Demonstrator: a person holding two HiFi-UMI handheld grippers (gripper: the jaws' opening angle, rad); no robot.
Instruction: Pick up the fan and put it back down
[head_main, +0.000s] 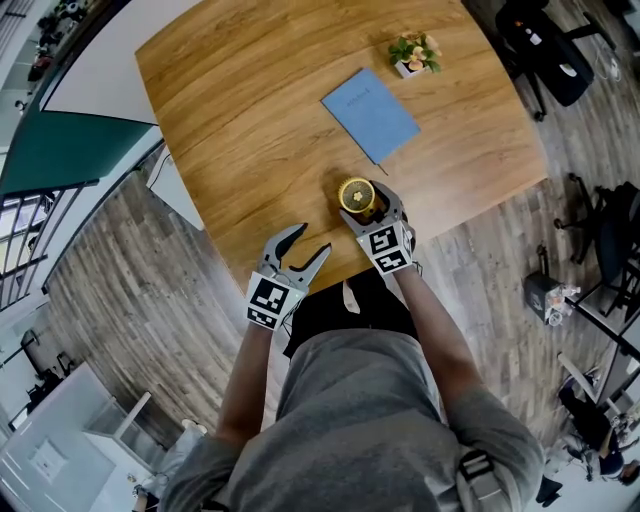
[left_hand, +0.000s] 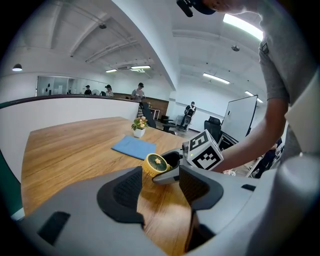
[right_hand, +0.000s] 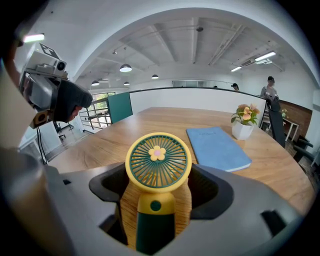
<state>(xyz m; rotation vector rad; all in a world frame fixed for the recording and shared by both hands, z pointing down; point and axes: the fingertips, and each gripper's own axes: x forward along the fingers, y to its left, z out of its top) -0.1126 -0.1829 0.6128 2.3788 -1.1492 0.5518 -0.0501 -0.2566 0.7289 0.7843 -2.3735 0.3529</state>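
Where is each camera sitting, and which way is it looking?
Head view: on the person's head, looking steeply down at the table; shows their arms, grey shirt, left hand-held gripper and right hand-held gripper.
Left gripper view: on the left hand-held gripper, looking along its open, empty jaws across the table; shows their right arm.
Right gripper view: on the right hand-held gripper, looking along jaws closed on the fan toward the notebook; shows the left hand-held gripper.
Shared: all three show the fan, notebook and flower pot.

Open-plan office: whiteboard (left_hand: 239, 117), swivel chairs (head_main: 545, 45)
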